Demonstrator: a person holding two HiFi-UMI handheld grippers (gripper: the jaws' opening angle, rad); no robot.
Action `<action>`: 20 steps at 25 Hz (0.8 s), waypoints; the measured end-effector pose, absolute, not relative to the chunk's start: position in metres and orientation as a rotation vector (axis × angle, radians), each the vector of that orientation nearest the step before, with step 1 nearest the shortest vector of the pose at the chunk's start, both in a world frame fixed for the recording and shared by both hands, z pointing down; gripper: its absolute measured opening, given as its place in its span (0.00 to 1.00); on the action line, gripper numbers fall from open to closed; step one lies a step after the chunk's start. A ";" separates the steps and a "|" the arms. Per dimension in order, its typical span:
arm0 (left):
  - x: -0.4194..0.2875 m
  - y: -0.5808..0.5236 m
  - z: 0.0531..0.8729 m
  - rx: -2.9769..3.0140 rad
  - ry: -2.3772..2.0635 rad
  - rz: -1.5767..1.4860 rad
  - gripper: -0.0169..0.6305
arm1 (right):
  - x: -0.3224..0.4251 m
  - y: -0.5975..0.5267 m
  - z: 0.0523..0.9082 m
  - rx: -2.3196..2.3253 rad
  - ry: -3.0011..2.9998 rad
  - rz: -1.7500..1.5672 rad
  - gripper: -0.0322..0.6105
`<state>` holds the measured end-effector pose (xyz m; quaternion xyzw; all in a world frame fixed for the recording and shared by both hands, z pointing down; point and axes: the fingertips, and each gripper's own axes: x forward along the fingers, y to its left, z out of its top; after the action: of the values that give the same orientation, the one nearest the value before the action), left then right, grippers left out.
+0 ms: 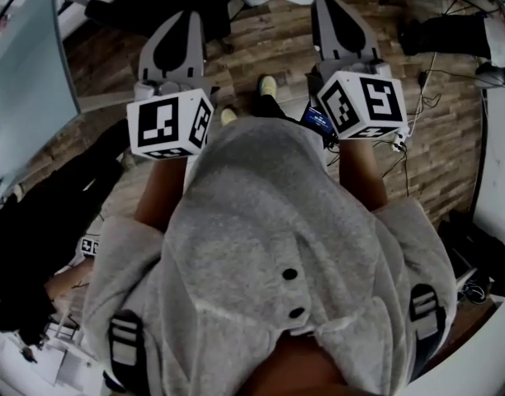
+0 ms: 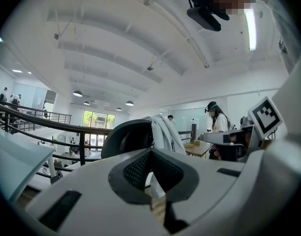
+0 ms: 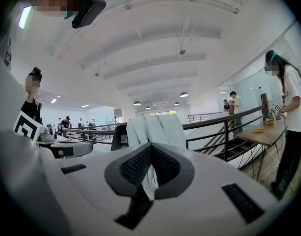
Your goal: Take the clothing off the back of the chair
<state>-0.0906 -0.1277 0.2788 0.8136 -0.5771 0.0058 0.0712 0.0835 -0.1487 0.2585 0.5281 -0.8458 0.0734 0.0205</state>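
With your left tongs (image 2: 151, 152) and right tongs (image 3: 149, 147) both closed and empty, open them before reaching the garment (image 3: 160, 129) draped over the chair (image 2: 123, 139) at mid-frame, then pinch its top edge.

The person wears a pale grey fleecy hooded top (image 1: 269, 246) with two dark buttons (image 1: 290, 274) and black-and-grey striped shoulder straps (image 1: 125, 345). The left claw (image 1: 180, 23) and right claw (image 1: 333, 15) are pale grey shells, each bearing a white cube (image 1: 168, 124) with black square markers.
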 end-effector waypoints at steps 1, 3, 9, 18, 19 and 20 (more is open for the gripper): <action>-0.087 -0.133 0.278 2.438 -1.746 0.019 0.04 | 0.086 -0.155 0.257 1.625 -2.631 0.220 0.07; -0.081 -0.145 0.276 2.417 -1.771 0.020 0.04 | 0.092 -0.168 0.255 1.599 -2.649 0.207 0.07; -0.070 -0.166 0.278 2.379 -1.813 0.038 0.04 | 0.099 -0.199 0.256 1.539 -2.678 0.200 0.07; -0.064 -0.184 0.278 2.371 -1.854 0.051 0.04 | 0.101 -0.226 0.255 1.464 -2.720 0.192 0.07; -0.063 -0.184 0.280 2.368 -1.855 0.050 0.04 | 0.102 -0.227 0.257 1.461 -2.720 0.195 0.07; -0.062 -0.185 0.281 2.366 -1.857 0.049 0.04 | 0.103 -0.228 0.258 1.459 -2.721 0.197 0.07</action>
<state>-0.0624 -0.1847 0.2812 0.7848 -0.6159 0.0163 0.0669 0.1032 -0.2282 0.2579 0.4715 -0.8793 0.0637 0.0241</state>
